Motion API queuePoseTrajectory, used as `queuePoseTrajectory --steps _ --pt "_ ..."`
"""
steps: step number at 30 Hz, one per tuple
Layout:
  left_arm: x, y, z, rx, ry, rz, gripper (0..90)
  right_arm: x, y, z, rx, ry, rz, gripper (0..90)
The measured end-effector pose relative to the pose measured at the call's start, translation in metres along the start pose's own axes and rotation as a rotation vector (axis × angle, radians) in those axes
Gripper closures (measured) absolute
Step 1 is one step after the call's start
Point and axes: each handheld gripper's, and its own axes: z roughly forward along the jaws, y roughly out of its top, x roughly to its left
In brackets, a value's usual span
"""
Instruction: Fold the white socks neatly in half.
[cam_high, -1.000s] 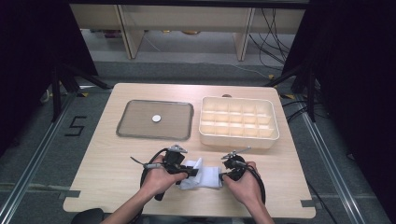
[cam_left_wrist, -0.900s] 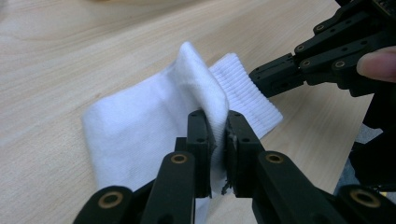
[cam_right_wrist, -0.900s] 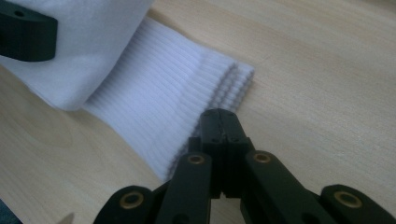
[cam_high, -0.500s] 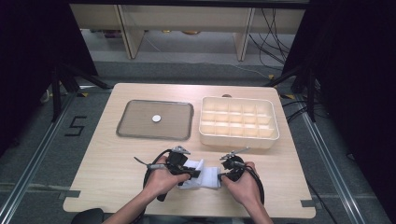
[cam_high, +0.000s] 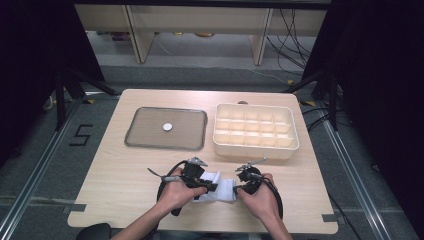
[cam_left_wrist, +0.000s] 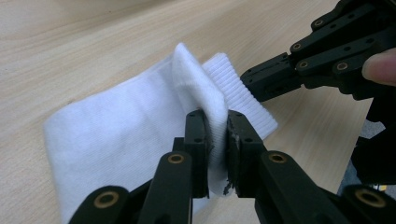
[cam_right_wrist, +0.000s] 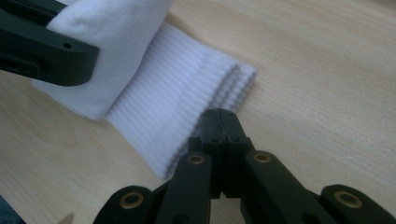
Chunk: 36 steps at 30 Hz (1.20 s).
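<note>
A white sock lies on the wooden table near its front edge, between the two hands. My left gripper is shut on a raised fold of the sock; its jaws have just been opening a little, and the cloth is still pinched between the pads. My right gripper is shut, jaws together with nothing between them, and its tip rests at the ribbed cuff. In the high view my left gripper and my right gripper meet over the sock from either side.
A grey tray with a small white round piece on it lies at the back left. A cream box divided into several compartments stands at the back right. Bare table lies to the left of the hands.
My left hand has shifted slightly over the sock, with the fold still in its jaws. The right hand has kept still.
</note>
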Motion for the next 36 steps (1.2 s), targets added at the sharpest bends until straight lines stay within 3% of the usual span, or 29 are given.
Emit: queuePoseTrajectory --steps 2,3,7,9,11,14,15,16,18,22,23,25,28,30,34,36 --pt "-0.001 0.0 0.001 -0.003 0.002 -0.001 78.4 0.001 0.001 -0.001 0.007 0.007 0.022 90.0" --pt "-0.001 0.0 0.002 0.003 0.003 0.008 77.9 0.0 0.0 0.0 0.0 -0.006 -0.002 90.0" --pt "-0.003 0.0 0.005 -0.009 -0.015 0.014 76.4 0.001 0.0 0.001 0.0 -0.017 0.011 90.0" --pt "-0.004 -0.001 0.008 -0.039 -0.006 0.014 74.9 0.002 0.0 0.001 0.0 -0.015 0.018 90.0" --pt "-0.003 0.0 0.007 -0.014 -0.023 0.02 73.6 0.001 0.0 0.0 0.002 -0.016 0.014 90.0" --pt "-0.004 0.0 0.009 -0.023 -0.027 0.026 71.1 0.001 0.0 0.0 -0.003 -0.012 0.013 90.0" --pt "-0.005 -0.001 0.009 -0.031 -0.022 0.03 69.8 -0.001 0.001 0.0 -0.003 0.001 -0.016 90.0" --pt "-0.005 0.0 0.01 -0.034 -0.03 0.038 68.1 0.002 0.0 -0.001 -0.005 -0.014 0.017 90.0" --pt "-0.006 0.0 0.01 -0.046 -0.037 0.05 65.7 0.0 0.0 -0.002 0.001 -0.03 -0.008 90.0" --pt "-0.01 0.001 0.007 -0.094 -0.047 0.074 59.3 0.0 0.001 -0.005 -0.015 -0.017 0.021 90.0" --pt "-0.011 0.002 0.003 -0.109 -0.051 0.075 58.9 0.0 0.001 -0.006 -0.018 -0.034 0.021 90.0" --pt "-0.012 0.003 -0.002 -0.13 -0.054 0.075 60.2 -0.001 0.002 -0.01 -0.037 -0.014 0.006 90.0" --pt "-0.01 0.002 -0.01 -0.102 -0.025 0.072 71.1 -0.001 0.004 -0.017 -0.066 -0.005 -0.009 90.0" --pt "-0.005 0.002 -0.008 -0.086 -0.018 0.104 75.1 0.002 0.006 -0.02 -0.09 -0.008 -0.023 90.0" --pt "-0.005 -0.006 0.001 -0.015 -0.018 0.059 80.1 0.011 0.012 -0.023 -0.108 0.006 -0.05 90.0" --pt "-0.006 -0.008 0.007 -0.008 -0.018 0.055 80.5 0.015 0.015 -0.021 -0.101 0.01 -0.064 90.0"
